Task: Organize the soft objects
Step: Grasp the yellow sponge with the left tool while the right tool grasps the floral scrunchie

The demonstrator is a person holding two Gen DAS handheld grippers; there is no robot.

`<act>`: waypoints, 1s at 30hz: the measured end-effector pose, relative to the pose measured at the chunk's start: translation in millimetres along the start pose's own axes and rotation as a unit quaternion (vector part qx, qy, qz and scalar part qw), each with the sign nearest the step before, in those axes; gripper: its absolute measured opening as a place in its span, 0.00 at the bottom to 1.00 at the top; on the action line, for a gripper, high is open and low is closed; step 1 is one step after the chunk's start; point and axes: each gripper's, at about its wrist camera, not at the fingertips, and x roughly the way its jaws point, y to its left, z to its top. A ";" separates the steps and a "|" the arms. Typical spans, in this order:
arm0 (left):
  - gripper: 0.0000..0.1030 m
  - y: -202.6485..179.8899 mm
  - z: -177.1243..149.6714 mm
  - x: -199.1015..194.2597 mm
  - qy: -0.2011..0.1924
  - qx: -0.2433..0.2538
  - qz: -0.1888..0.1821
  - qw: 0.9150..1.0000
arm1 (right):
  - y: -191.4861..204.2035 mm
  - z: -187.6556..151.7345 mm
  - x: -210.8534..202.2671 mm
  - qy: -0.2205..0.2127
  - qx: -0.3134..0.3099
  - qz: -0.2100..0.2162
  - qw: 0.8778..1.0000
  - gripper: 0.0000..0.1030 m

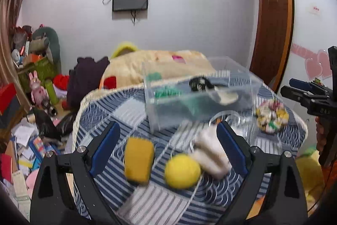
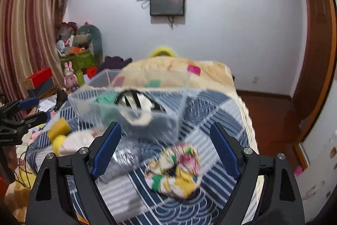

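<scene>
Bedroom clutter frames a bed covered by a blue-and-white patterned quilt (image 1: 101,111), where a clear plastic storage box (image 1: 198,96) at frame centre already holds some green and black-and-white soft pieces. Lower in the left view, the left gripper (image 1: 168,151), jaws spread and grasping nothing, brackets a yellow rectangular sponge (image 1: 139,159), a yellow round ball (image 1: 182,171) and a white fluffy roll (image 1: 210,153) touching the ball, so it should probably centre on one item to avoid dragging its neighbour. The right gripper (image 2: 166,151), also spread and empty, hangs over a multicoloured floral fabric bundle (image 2: 174,170) lying just before the box, with nothing blocking the short lift over the near wall.
</scene>
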 end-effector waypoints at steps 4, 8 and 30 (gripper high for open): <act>0.91 8.5 -18.8 4.9 0.014 -0.012 0.018 1.000 | -8.7 -22.8 10.1 0.029 0.020 -0.011 0.999 0.82; 0.85 23.6 -28.6 6.2 0.009 -0.030 0.037 0.999 | -16.9 -43.5 13.4 0.053 0.036 -0.016 0.998 0.82; 0.31 42.8 -36.6 36.9 0.037 -0.062 0.029 0.997 | -5.4 -48.4 13.3 0.066 0.013 -0.002 0.998 0.16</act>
